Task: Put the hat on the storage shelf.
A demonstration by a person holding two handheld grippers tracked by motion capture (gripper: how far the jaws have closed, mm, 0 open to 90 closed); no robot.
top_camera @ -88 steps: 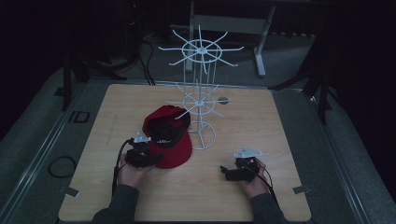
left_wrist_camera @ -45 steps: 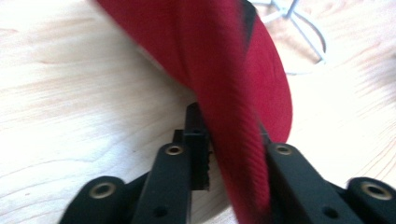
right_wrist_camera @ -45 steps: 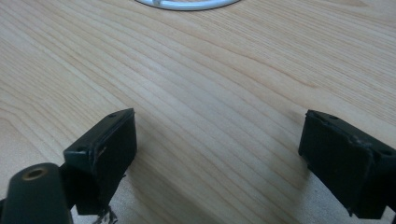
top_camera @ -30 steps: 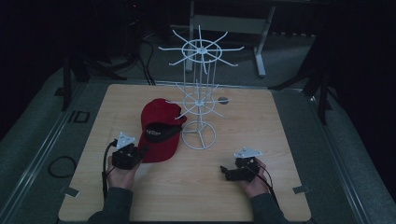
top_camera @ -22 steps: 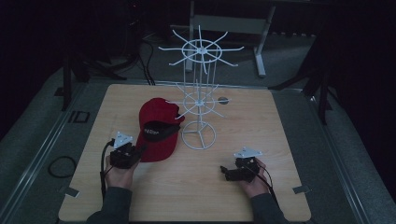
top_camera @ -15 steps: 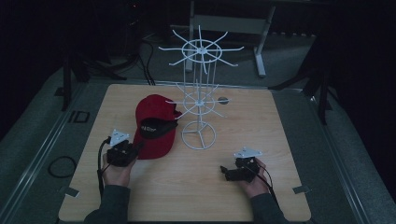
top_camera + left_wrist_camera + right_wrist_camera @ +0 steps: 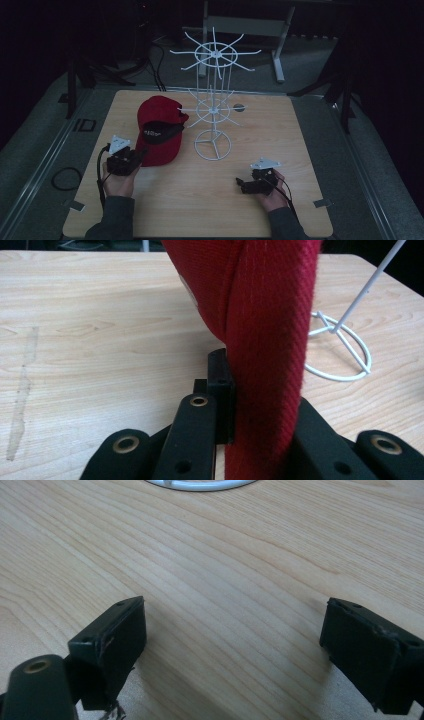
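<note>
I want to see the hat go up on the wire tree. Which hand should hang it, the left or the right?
Probably the left. The left gripper is already shut on the brim of the red cap, beside the white wire rack. The right gripper is open on the bare table, holding nothing.

On the desk (image 7: 200, 200): cap (image 7: 159, 130) left of the wire stand (image 7: 214, 112), left tool (image 7: 131, 159) at the cap's near edge, right tool (image 7: 242, 184) near right, apart.
</note>
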